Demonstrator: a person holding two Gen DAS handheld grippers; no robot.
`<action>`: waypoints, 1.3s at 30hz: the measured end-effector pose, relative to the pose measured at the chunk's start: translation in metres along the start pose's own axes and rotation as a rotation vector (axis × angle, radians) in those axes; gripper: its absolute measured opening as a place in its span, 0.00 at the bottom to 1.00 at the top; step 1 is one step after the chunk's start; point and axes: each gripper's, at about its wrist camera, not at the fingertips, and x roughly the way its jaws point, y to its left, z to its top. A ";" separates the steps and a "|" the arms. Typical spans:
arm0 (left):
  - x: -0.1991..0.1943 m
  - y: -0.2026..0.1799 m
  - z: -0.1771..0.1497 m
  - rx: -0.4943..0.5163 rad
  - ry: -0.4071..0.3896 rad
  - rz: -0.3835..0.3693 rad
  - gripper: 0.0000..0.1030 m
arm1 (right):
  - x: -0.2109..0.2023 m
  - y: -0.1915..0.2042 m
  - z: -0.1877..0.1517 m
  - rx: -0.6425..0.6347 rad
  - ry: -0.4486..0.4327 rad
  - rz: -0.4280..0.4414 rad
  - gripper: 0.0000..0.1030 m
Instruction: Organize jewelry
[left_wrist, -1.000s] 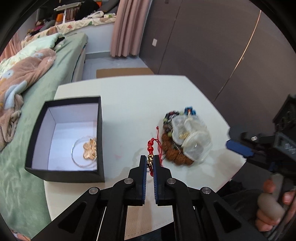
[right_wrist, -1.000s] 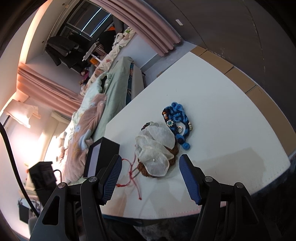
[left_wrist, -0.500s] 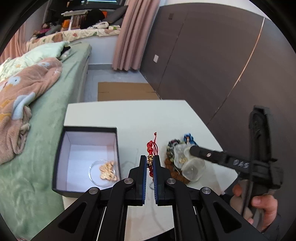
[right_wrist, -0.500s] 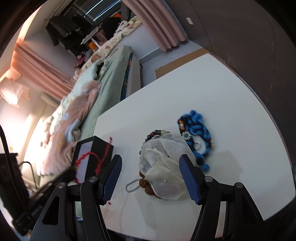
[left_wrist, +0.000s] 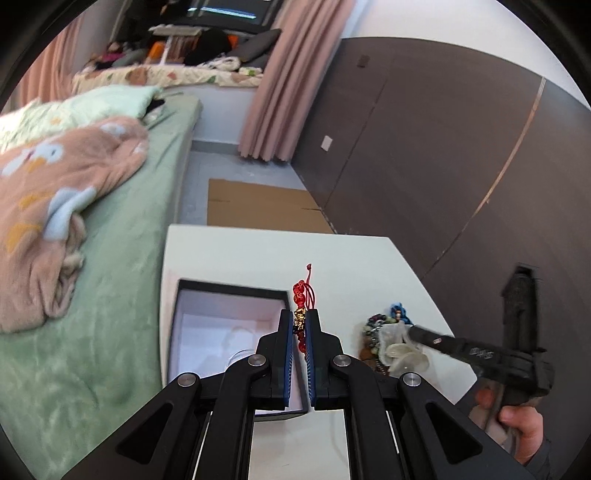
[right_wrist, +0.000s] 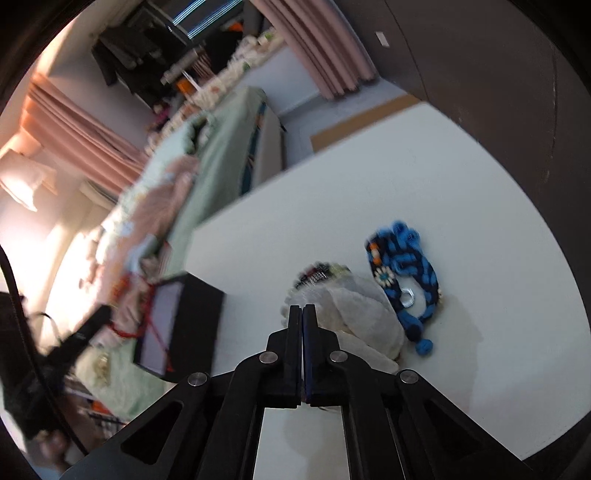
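My left gripper (left_wrist: 303, 319) is shut on a red cord bracelet with a gold charm (left_wrist: 300, 320) and holds it in the air over the right wall of an open black box with a white inside (left_wrist: 207, 325). The bracelet's red cord (right_wrist: 153, 325) hangs by the box (right_wrist: 192, 325) in the right wrist view. My right gripper (right_wrist: 303, 309) is shut, with nothing visible between its pads, just left of a sheer white pouch (right_wrist: 365, 321) lying on a pile of bead bracelets (left_wrist: 373, 332). A blue braided bracelet (right_wrist: 410, 273) lies to the right of the pouch.
The white table (right_wrist: 369, 184) stands next to a bed with a green sheet (left_wrist: 122, 280) and a pink blanket (left_wrist: 48, 206). A dark wardrobe wall (left_wrist: 424, 147) stands to the right. A clear round dish (left_wrist: 240, 356) lies in the box.
My left gripper has risen with the red bracelet and moved over the box's right wall. My right gripper has closed from wide open, next to the pouch.
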 end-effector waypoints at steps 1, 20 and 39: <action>0.000 0.005 0.001 -0.014 0.000 -0.004 0.06 | -0.004 0.001 0.000 -0.005 -0.017 0.012 0.02; -0.004 0.049 0.013 -0.141 0.017 -0.053 0.06 | 0.005 0.017 -0.013 -0.055 -0.003 -0.283 0.49; -0.021 0.062 0.019 -0.249 -0.014 -0.059 0.64 | -0.010 0.076 -0.004 -0.071 -0.067 0.016 0.03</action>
